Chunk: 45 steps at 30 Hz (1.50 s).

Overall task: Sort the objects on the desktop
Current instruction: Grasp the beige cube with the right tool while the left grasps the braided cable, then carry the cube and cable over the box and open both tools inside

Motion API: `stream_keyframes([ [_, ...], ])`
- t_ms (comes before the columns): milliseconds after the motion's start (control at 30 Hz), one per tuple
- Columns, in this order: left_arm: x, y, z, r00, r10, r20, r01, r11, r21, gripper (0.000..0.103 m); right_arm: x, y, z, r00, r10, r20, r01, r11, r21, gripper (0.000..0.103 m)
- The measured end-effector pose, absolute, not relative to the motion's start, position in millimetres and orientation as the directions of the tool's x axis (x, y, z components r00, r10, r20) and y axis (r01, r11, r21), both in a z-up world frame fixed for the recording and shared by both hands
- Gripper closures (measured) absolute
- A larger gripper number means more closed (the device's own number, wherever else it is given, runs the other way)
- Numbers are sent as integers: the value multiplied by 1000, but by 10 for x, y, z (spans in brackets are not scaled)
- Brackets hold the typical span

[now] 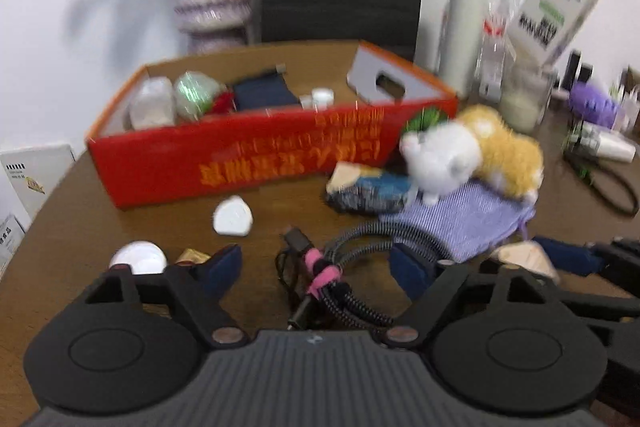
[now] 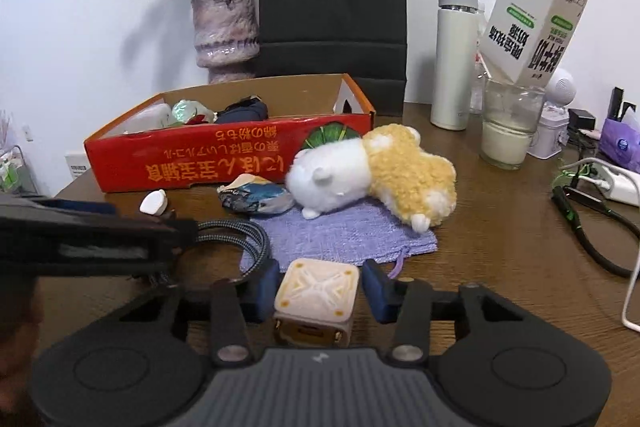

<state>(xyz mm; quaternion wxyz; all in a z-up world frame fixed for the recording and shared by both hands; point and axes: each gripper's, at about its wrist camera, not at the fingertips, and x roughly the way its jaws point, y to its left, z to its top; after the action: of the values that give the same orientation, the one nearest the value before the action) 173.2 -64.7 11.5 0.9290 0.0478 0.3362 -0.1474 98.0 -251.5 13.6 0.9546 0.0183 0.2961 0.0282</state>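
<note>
1. The cream cube (image 2: 316, 297) sits between our right gripper (image 2: 320, 293) fingers — they stand just beside its sides, not yet pressing, lined up for a pinch.
2. Our left gripper (image 1: 316, 267) straddles the braided cable (image 1: 340, 279), fingers spread, not gripping.
3. At 11 o'clock the red box (image 2: 224, 163) waits — the likely destination.
</note>
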Motion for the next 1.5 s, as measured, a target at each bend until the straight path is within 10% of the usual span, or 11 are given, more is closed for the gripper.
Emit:
stream_keyframes([
  [233,1741,-581,-33,731,-239,-639,300,954,-14,49,965,-2593,29,809,102,-579,-45,993,113,65],
  [300,1706,-595,-12,743,-235,-627,297,955,-6,76,951,-2609,30,815,108,-569,-43,991,127,65],
  [800,1126,-266,679,840,-286,-460,258,958,-125,78,691,-2771,387,864,222,-451,-99,955,279,65],
  [1133,2294,-167,1466,865,-265,-426,261,963,-68,78,1357,-2745,1433,919,230,-320,-179,967,181,65],
  [1500,4464,-627,774,712,-161,-683,178,983,-46,78,4025,-2672,1200,746,171,-643,-122,985,120,65],
])
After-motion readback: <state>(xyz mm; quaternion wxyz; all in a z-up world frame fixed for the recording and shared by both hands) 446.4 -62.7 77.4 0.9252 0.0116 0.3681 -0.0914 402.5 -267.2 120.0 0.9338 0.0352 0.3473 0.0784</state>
